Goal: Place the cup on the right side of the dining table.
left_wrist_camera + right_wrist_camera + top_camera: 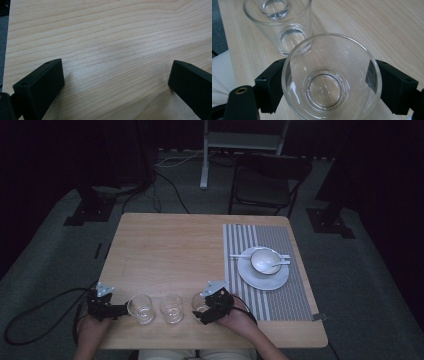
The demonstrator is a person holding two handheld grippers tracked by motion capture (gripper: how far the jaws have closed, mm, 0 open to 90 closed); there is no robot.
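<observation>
Three clear empty glasses stand in a row near the table's front edge. My right gripper [202, 309] [330, 68] is shut on the right glass [199, 301] [329, 82], with a black jaw pressed on each side of its wall. Beyond it in the right gripper view are the middle glass [172, 308] [287, 32] and the left glass [140, 308] [273, 7]. My left gripper [121, 310] [116, 63] is open just left of the left glass, with bare wood between its jaws.
A striped grey placemat [280, 240] covers the right part of the wooden table [170, 245]. On it sits a white plate [255, 279] with a white bowl [264, 260] and a spoon [278, 265]. A dark chair [267, 180] stands behind the table.
</observation>
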